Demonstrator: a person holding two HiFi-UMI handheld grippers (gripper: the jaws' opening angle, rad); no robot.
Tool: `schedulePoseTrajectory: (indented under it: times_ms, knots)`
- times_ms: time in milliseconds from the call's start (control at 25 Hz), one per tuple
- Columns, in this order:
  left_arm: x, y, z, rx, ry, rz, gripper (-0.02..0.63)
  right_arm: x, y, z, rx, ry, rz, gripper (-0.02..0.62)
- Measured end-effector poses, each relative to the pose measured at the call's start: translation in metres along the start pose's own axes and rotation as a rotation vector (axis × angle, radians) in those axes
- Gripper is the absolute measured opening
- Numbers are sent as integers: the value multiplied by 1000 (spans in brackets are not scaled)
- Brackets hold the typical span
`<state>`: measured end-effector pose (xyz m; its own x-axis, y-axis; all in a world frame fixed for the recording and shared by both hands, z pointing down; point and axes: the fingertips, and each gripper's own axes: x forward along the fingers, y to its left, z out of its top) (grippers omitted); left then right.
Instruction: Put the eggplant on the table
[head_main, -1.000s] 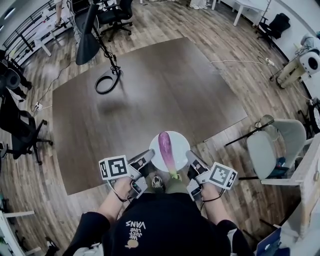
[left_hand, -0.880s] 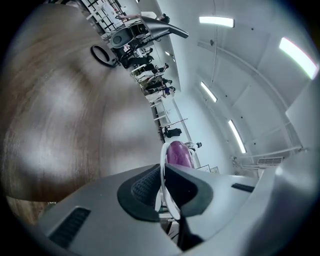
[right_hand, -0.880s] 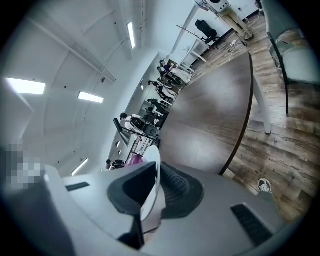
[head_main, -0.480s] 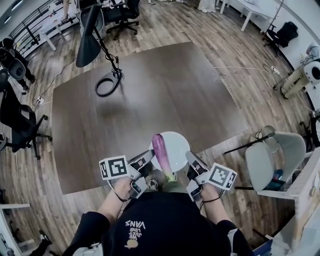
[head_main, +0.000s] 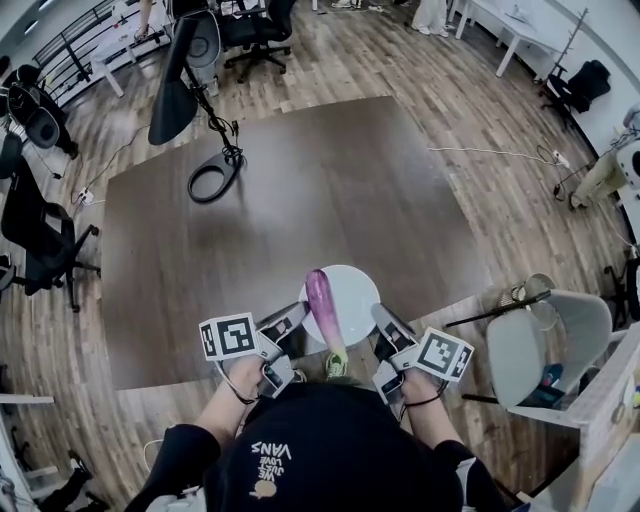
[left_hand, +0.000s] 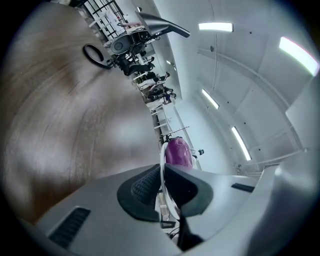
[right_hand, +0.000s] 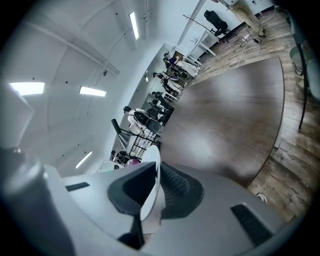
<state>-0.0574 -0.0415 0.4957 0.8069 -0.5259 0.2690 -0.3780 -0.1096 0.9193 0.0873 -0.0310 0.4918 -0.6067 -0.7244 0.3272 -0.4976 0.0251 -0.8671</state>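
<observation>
**Eggplant carried on a plate pinched from both sides**

The long purple eggplant (head_main: 322, 303) with a green stem lies on a round white plate (head_main: 356, 283), and its stem end hangs past the near rim. The left gripper (head_main: 296, 318) pinches the plate's left rim between its jaws, and the right gripper (head_main: 383, 318) pinches the right rim the same way. In the head view the plate is over the near edge of the dark brown wooden table (head_main: 300, 200); whether it touches the top cannot be told. A black ring-headed lamp (head_main: 213, 182) stands at the table's far left
</observation>
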Motion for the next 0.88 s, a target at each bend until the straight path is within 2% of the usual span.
schedulePoseTrajectory:
  times_ms: [200, 320, 440, 640, 880]
  knots:
    - [23, 2, 9, -7, -29, 9, 34, 11, -10, 23, -13, 21, 26, 35]
    - [33, 4, 15, -12, -36, 13, 34, 14, -20, 33, -29, 40, -8, 35]
    - [40, 6, 21, -15, -39, 15, 34, 23, -21, 41, -24, 40, 9, 35]
    - [50, 8, 34, -11, -21, 20, 34, 34, -18, 50, 2, 21, 28, 35]
    - [49, 8, 53, 10, 24, 20, 34, 44, -14, 53, 10, -7, -11, 35]
